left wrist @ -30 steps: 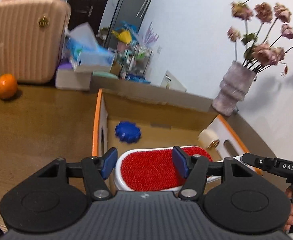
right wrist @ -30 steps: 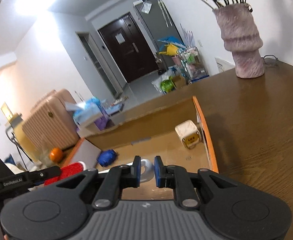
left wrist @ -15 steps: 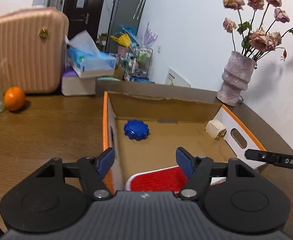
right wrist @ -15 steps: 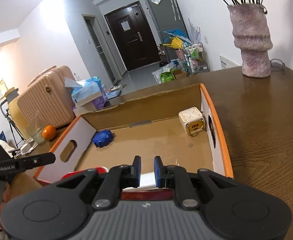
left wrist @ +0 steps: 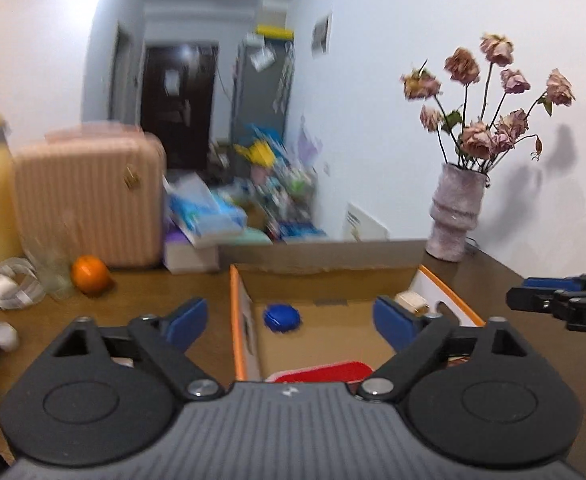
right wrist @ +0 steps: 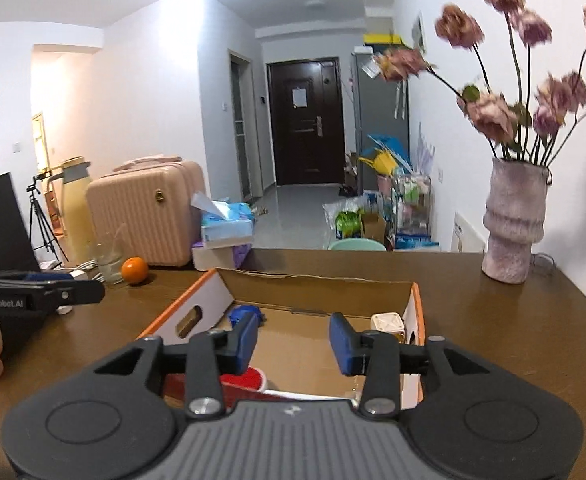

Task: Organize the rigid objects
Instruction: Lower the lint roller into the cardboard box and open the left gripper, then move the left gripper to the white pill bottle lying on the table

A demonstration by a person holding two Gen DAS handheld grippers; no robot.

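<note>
An open cardboard box with orange rims [left wrist: 235,320] [right wrist: 417,320] sits on the brown table. Inside lie a blue ridged cap [left wrist: 281,317] [right wrist: 245,314], a cream cube [left wrist: 411,300] [right wrist: 388,323] and a red-topped white brush [left wrist: 325,372] [right wrist: 241,380] at the near end, mostly hidden behind the gripper bodies. My left gripper [left wrist: 289,318] is open and empty above the box's near end. My right gripper [right wrist: 295,342] is open and empty above the same end. Each gripper shows at the edge of the other's view.
A vase of dried flowers [left wrist: 455,216] [right wrist: 511,224] stands at the table's far right. An orange [left wrist: 89,275] [right wrist: 135,270], a glass [right wrist: 109,260], a pink suitcase [left wrist: 89,200], a yellow bottle [right wrist: 75,204] and tissue boxes [right wrist: 225,236] are at the left and back.
Both grippers have drawn back and up from the box. The right gripper, shut before, has opened. The brush now lies in the box, released.
</note>
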